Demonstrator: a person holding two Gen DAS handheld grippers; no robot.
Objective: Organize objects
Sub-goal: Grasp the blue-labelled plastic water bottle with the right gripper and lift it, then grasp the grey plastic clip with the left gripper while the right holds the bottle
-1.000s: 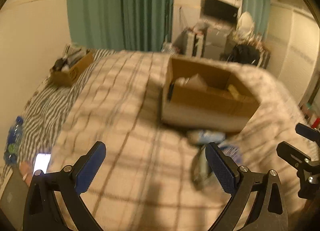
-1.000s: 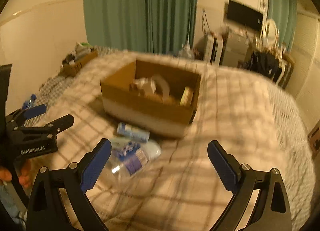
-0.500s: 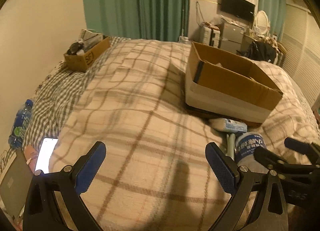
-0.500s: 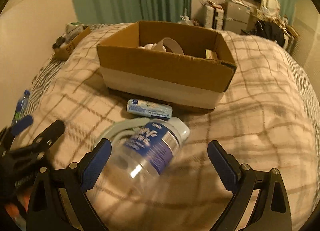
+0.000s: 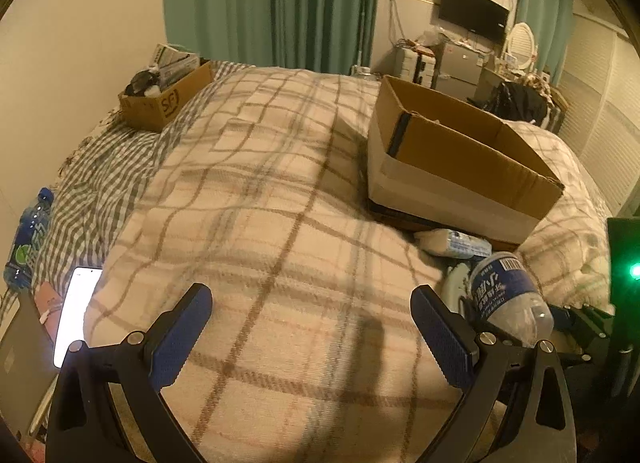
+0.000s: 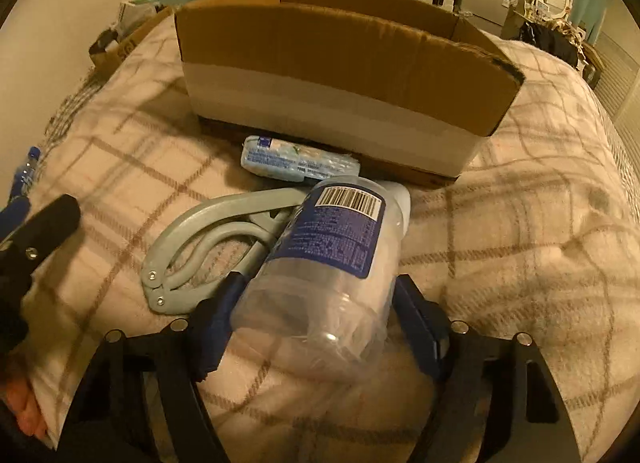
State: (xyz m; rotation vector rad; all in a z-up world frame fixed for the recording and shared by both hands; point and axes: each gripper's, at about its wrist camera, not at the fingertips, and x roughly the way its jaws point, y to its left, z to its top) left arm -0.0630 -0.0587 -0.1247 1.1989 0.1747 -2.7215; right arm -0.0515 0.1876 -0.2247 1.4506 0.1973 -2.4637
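A clear plastic bottle (image 6: 332,259) with a blue label lies on the checked blanket, its base between my right gripper's (image 6: 316,303) blue pads, which press on both sides. It also shows in the left wrist view (image 5: 504,295). Beside it lie a grey hand-grip tool (image 6: 208,239) and a blue-white tissue pack (image 6: 296,161), in front of an open cardboard box (image 6: 340,75), also in the left wrist view (image 5: 452,167). My left gripper (image 5: 312,327) is open and empty above bare blanket, left of the bottle.
A small cardboard box (image 5: 164,95) of items sits at the bed's far left. A blue bottle (image 5: 28,243), a phone (image 5: 76,315) and a laptop edge lie at the left side. Furniture and a TV stand at the far right.
My right gripper moved forward and down and closed on the bottle's base. The left gripper stayed open with little movement.
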